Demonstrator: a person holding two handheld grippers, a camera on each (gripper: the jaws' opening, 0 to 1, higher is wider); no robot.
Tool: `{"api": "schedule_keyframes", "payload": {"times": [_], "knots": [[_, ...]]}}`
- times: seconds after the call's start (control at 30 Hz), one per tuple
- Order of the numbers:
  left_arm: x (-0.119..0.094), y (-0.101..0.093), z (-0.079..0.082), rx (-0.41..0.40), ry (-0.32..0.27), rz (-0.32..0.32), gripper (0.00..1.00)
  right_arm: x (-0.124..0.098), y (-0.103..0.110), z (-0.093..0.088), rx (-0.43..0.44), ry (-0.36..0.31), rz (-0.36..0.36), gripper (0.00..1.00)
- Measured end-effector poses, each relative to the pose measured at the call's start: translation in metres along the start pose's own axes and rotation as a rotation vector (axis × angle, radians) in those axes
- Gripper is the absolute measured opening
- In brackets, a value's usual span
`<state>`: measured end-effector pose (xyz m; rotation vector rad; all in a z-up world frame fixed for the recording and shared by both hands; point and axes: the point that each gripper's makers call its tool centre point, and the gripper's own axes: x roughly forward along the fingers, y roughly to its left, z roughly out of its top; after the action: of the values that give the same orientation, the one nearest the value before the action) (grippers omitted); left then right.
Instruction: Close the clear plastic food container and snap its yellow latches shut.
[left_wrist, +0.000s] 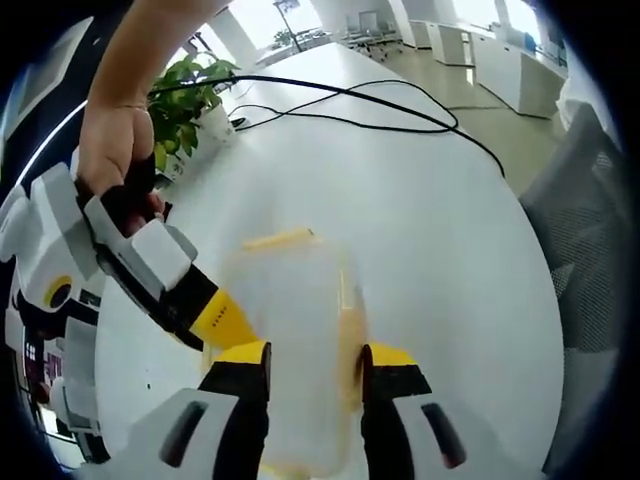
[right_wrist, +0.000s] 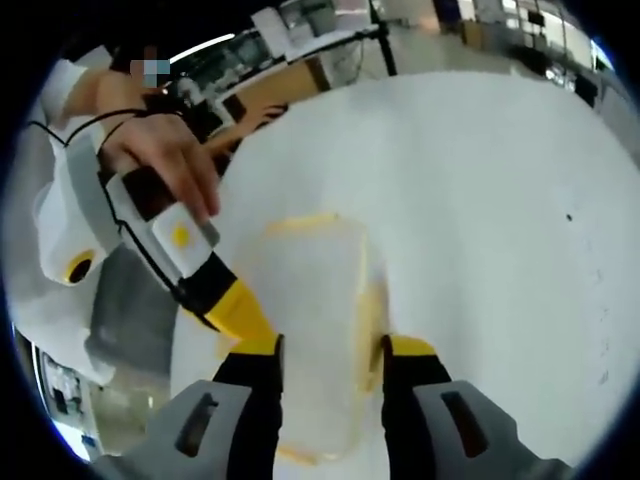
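Observation:
The clear plastic container (left_wrist: 300, 300) lies on the white table (left_wrist: 440, 230), its lid blurred. One yellow latch (left_wrist: 280, 239) runs along its far edge and another (left_wrist: 350, 330) along its right side. My left gripper (left_wrist: 315, 365) is open, its jaws spread over the near part of the container. My right gripper (left_wrist: 218, 320), held by a hand, reaches in from the left and touches the container's left side. In the right gripper view the container (right_wrist: 310, 290) lies under my open right gripper (right_wrist: 330, 365). There the left gripper (right_wrist: 238, 308) meets the container's left edge.
A potted plant (left_wrist: 185, 100) and black cables (left_wrist: 350, 100) lie at the table's far end. A grey mesh chair (left_wrist: 590, 230) stands at the right. A person's hand (right_wrist: 160, 150) and white sleeve are at the left. The white table (right_wrist: 500, 200) stretches right.

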<state>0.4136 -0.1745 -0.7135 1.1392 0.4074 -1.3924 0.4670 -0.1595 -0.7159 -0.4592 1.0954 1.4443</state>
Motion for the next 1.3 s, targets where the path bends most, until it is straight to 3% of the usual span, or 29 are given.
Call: {"api": "schedule_keyframes", "payload": {"times": [0.23, 0.27, 0.3, 0.37, 0.4, 0.43, 0.6, 1.0, 1.3], "knots": [[0.001, 0.000, 0.000, -0.009, 0.021, 0.004, 0.27, 0.000, 0.001, 0.000, 0.016, 0.013, -0.001, 0.27], [0.001, 0.000, 0.002, -0.013, 0.022, 0.002, 0.27, 0.002, 0.008, -0.002, 0.040, 0.027, 0.050, 0.27], [0.002, -0.002, 0.001, -0.013, 0.027, 0.004, 0.26, 0.006, -0.003, -0.003, 0.025, 0.025, 0.004, 0.27], [0.002, -0.002, 0.000, -0.020, 0.034, 0.016, 0.25, 0.009, -0.005, -0.005, 0.016, 0.032, 0.000, 0.27], [0.001, 0.003, -0.002, 0.021, 0.066, 0.048, 0.24, 0.011, -0.007, -0.007, 0.020, 0.038, -0.004, 0.26], [0.009, -0.008, 0.004, -0.011, 0.040, 0.025, 0.23, 0.007, -0.008, -0.003, 0.018, 0.026, 0.003, 0.26], [0.001, 0.003, 0.001, -0.006, 0.037, 0.036, 0.23, 0.010, -0.007, -0.001, 0.028, 0.011, 0.000, 0.25], [0.001, -0.001, 0.002, 0.024, 0.059, 0.054, 0.26, 0.005, -0.006, 0.004, 0.031, -0.011, 0.002, 0.30], [0.000, -0.002, 0.003, 0.040, 0.034, 0.054, 0.30, 0.002, 0.001, 0.005, 0.006, -0.009, -0.015, 0.34]]}}
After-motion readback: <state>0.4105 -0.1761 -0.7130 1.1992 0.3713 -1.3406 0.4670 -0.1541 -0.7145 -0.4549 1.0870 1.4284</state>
